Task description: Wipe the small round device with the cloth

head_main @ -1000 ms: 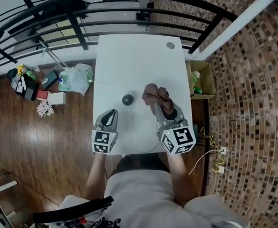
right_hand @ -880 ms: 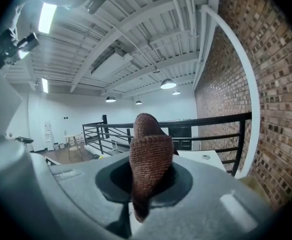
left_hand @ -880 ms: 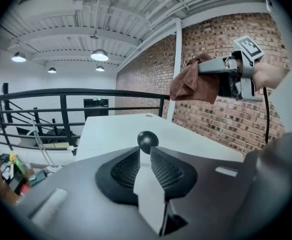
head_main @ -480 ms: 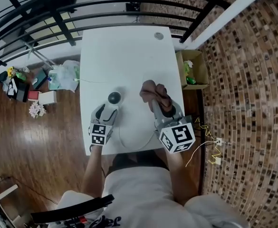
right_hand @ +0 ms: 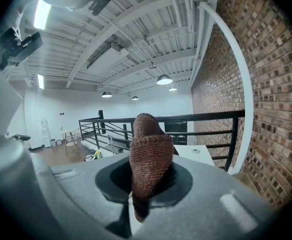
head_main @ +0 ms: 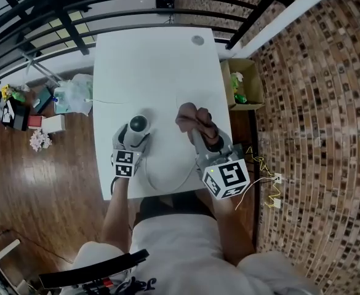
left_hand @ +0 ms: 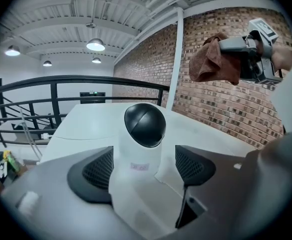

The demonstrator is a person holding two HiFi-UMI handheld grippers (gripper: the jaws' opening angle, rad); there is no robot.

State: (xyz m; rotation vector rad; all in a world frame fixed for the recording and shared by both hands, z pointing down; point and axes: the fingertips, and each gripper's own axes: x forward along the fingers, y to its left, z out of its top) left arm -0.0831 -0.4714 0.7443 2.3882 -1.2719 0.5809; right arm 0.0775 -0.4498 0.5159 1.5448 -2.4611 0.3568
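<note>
White surface (head_main: 158, 66) carrying a small round device (head_main: 138, 125)
A grey round disc (head_main: 197, 40) is set in the surface well beyond the device, to its right. A thin wire (head_main: 167, 186) curves on the surface nearer than the device.

Industrial loft mezzanine, studio-like: brick wall (left_hand: 220, 109), black metal railing (right_hand: 210, 116), exposed white ceiling beams (right_hand: 136, 31), pendant lamps (left_hand: 98, 45), wood floor (head_main: 38, 214), white table (head_main: 155, 60) near railing.

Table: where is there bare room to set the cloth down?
The far half of the table is bare, from the small round device back to the grommet at the far right corner. A narrow bare strip lies between device and cloth. Crowded: the near part, round those two.
</note>
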